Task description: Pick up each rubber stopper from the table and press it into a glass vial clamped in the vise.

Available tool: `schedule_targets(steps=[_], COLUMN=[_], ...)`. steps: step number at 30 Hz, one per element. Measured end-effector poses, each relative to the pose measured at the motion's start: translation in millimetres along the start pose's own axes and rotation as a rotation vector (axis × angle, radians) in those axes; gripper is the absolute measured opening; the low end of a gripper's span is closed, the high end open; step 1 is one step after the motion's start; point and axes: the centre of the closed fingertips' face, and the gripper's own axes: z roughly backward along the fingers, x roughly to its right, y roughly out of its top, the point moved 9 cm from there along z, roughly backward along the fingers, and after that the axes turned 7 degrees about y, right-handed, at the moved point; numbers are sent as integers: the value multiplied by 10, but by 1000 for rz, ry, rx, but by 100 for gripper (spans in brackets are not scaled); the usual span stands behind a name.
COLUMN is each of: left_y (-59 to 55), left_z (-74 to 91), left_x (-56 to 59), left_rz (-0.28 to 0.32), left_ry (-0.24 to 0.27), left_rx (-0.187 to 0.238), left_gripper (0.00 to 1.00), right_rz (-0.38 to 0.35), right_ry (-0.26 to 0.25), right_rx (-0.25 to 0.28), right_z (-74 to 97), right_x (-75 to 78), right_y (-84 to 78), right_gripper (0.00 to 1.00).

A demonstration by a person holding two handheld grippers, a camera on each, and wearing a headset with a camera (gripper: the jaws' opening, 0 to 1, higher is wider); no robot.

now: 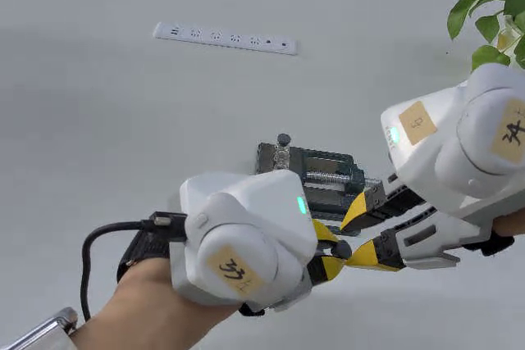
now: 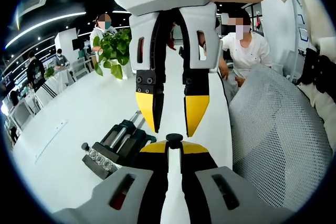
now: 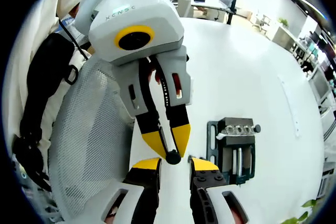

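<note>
left gripper [image 2: 174, 149] jaws narrow, pinching black rubber stopper [image 2: 174, 138] in air | right gripper [image 3: 176, 165] jaws apart, tips just beside that stopper, not gripping | vise [image 1: 320, 176] beyond on white table [image 1: 123, 137], glass vials [image 1: 281, 156] clamped in a row, second stopper [image 1: 284, 138] on end vial | power strip [image 1: 225, 38] far back
</note>
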Motion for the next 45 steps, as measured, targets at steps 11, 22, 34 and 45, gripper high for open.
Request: schedule_targets(steps=[11,22,34,45], left_y=[52,114,128,111], left_z=[103,107,88,107], left_x=[-52,-19,-6,-15], left_rz=[131,117,125,145], left_ry=[3,-14,-37,-49], left_rx=[133,162,169,176], left_gripper=[4,4,4,4], right_rz=[22,58,118,153], right_ry=[26,40,59,65], right_rx=[67,54,22,15], right_z=[161,177,190,183], right_x=[-10,-27,-41,-47], right_y=[45,87,84,100], right_gripper=[13,9,8,7])
